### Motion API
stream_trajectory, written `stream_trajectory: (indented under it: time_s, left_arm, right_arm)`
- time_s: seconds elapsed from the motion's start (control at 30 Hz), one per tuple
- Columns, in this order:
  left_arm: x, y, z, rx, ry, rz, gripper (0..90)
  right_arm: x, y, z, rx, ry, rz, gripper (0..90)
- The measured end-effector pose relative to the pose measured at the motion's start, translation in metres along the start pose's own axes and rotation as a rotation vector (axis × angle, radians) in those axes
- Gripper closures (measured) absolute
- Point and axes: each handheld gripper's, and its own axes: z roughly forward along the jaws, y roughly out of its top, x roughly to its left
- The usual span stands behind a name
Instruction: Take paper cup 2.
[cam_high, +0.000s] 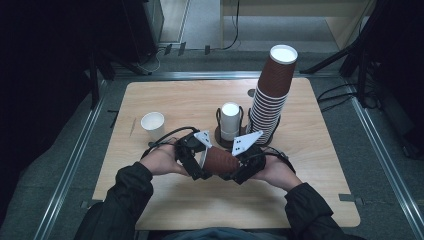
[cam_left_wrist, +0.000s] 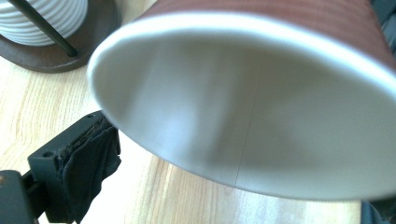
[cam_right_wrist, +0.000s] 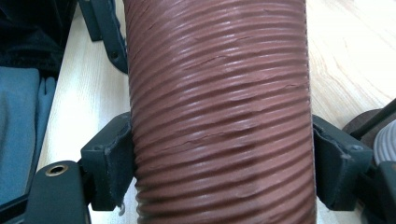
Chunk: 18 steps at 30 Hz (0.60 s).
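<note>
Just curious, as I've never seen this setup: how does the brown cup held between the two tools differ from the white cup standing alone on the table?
The brown ribbed cup lies on its side, held off the table; the white cup stands upright on the wood with its mouth up. The brown cup is clamped between the right tool's jaws, while nothing touches the white cup. Both are paper cups, white inside.

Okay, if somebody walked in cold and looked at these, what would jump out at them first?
Probably the brown ribbed cup lying sideways between the two claws at the table's near middle; the right claw clamps its body, and its white inside faces the left claw. Next, the tall leaning stack of brown cups at the back right.
</note>
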Motion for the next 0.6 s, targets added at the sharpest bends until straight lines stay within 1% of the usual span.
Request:
stream_trajectory:
  time_s: [0.03,0.07,0.1,0.13,0.17,0.2,0.27,0.3,0.33,0.37,0.4,0.43,0.5,0.57,0.6]
  left_arm:
    - [0.001,-0.001,-0.002,-0.02,-0.001,-0.011,0.0]
    - [0.001,-0.003,-0.004,-0.042,-0.013,-0.023,0.0]
    - [0.002,-0.005,-0.006,-0.062,-0.024,-0.024,0.0]
    - [0.002,-0.007,-0.007,-0.072,-0.029,-0.025,0.0]
    - [0.002,-0.008,-0.009,-0.082,-0.032,-0.024,0.0]
    - [0.003,-0.01,-0.01,-0.093,-0.039,-0.028,0.0]
    - [0.003,-0.012,-0.012,-0.11,-0.038,-0.029,0.0]
    - [0.003,-0.014,-0.013,-0.125,-0.039,-0.037,0.0]
    - [0.004,-0.015,-0.014,-0.139,-0.038,-0.042,0.0]
    - [0.003,-0.017,-0.016,-0.168,-0.037,-0.056,0.0]
    - [0.004,-0.018,-0.018,-0.18,-0.043,-0.061,0.0]
    - [0.004,-0.019,-0.019,-0.199,-0.047,-0.068,0.0]
    - [0.004,-0.02,-0.02,-0.216,-0.054,-0.076,0.0]
    - [0.003,-0.02,-0.02,-0.22,-0.053,-0.072,0.0]
    - [0.003,-0.019,-0.02,-0.226,-0.06,-0.072,0.0]
  right_arm:
    - [-0.001,0.0,-0.001,-0.01,-0.009,-0.01,20.1]
    - [-0.001,0.0,-0.002,-0.012,-0.007,-0.005,20.1]
    - [-0.001,0.0,-0.003,-0.013,-0.002,0.002,20.1]
    - [-0.001,0.0,-0.004,-0.017,-0.006,0.01,20.1]
    - [-0.002,0.0,-0.004,-0.029,-0.011,-0.003,20.1]
    - [-0.002,0.0,-0.005,-0.03,-0.005,0.007,20.2]
    - [-0.002,-0.001,-0.007,-0.041,-0.001,0.01,20.1]
    - [-0.002,-0.001,-0.008,-0.049,-0.002,0.01,20.1]
    - [-0.003,-0.001,-0.008,-0.059,-0.009,0.0,20.1]
    - [-0.003,-0.001,-0.009,-0.056,-0.003,0.009,20.1]
    - [-0.003,-0.001,-0.009,-0.066,-0.006,0.001,20.1]
    - [-0.003,-0.001,-0.009,-0.063,0.0,0.01,20.1]
    - [-0.003,-0.001,-0.01,-0.069,0.0,0.01,20.1]
    - [-0.003,-0.001,-0.01,-0.08,0.003,0.011,20.1]
    - [-0.003,-0.001,-0.011,-0.085,0.006,0.011,20.1]
